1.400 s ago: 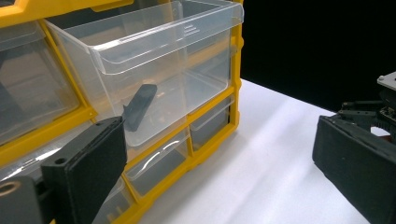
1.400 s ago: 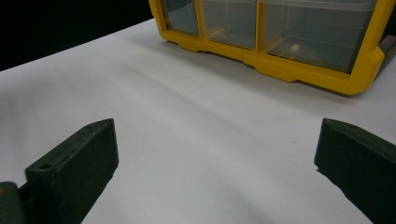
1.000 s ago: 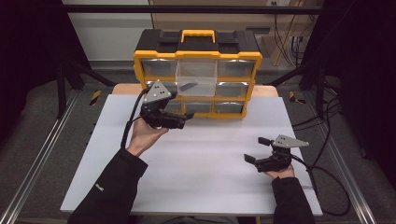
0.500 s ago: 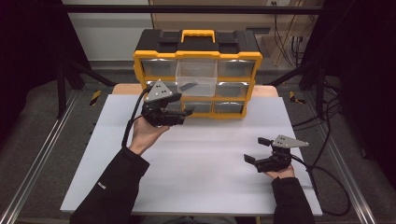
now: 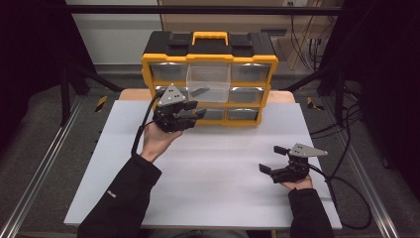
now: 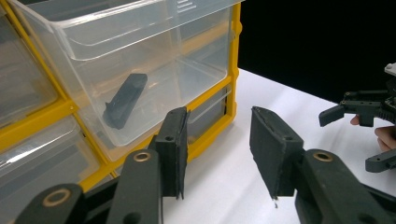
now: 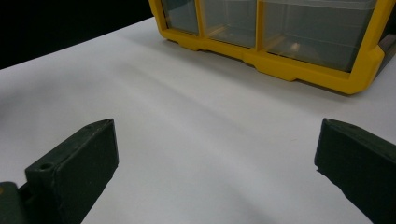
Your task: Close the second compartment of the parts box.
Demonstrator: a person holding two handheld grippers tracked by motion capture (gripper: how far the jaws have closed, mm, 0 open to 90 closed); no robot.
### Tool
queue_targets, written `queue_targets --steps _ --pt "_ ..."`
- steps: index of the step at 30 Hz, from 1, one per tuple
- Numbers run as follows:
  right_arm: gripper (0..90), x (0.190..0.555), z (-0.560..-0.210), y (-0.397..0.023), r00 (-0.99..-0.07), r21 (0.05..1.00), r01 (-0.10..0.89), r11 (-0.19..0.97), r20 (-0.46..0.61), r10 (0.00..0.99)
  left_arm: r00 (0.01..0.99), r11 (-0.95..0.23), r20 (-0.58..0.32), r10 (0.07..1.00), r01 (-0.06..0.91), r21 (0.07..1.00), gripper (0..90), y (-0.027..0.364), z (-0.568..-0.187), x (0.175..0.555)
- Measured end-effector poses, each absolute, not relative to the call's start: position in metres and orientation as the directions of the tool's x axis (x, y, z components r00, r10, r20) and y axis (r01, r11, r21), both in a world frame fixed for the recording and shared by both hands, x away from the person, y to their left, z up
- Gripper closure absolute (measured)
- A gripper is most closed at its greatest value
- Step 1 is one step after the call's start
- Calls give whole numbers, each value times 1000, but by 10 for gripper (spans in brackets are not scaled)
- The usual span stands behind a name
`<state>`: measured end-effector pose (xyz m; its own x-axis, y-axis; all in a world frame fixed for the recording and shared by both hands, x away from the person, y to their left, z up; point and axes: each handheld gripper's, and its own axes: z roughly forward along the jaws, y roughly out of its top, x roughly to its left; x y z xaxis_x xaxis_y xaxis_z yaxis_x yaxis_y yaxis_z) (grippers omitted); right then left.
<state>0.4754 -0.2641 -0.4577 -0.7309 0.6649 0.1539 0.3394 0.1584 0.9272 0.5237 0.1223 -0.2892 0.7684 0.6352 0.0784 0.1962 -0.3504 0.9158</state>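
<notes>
A yellow and black organizer (image 5: 209, 49) with clear drawers stands at the back of the white table (image 5: 213, 168). Its upper middle drawer (image 5: 208, 82) is pulled out and holds a small black part (image 5: 199, 91). My left gripper (image 5: 197, 109) hovers in front of the organizer's lower left drawers, just below that drawer. Its jaws have just been closing and stand partly apart with nothing between them. In the left gripper view the drawer (image 6: 140, 56) and the black part (image 6: 125, 99) sit just beyond my left gripper (image 6: 217, 135). My right gripper (image 5: 272, 159) rests open at the front right.
The organizer's yellow base (image 7: 280, 65) and its lower drawers lie ahead of my right gripper (image 7: 215, 149), across bare white table. Cables trail off the table's right side (image 5: 346, 193). The other gripper (image 6: 350, 140) shows far off in the left gripper view.
The left gripper's jaws have narrowed while the hand has stayed almost in place by the organizer. The right gripper has not moved.
</notes>
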Motion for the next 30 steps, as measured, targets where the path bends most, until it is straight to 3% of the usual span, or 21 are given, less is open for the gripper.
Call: queue_targets --steps 19,30 --pt "2 475 -457 -265 -730 929 336 155 153 666 752 -360 99 651 190 914 803 120 -290 528" --pt "2 476 -458 -264 -730 928 338 157 154 665 752 -354 100 652 185 917 892 119 -288 532"
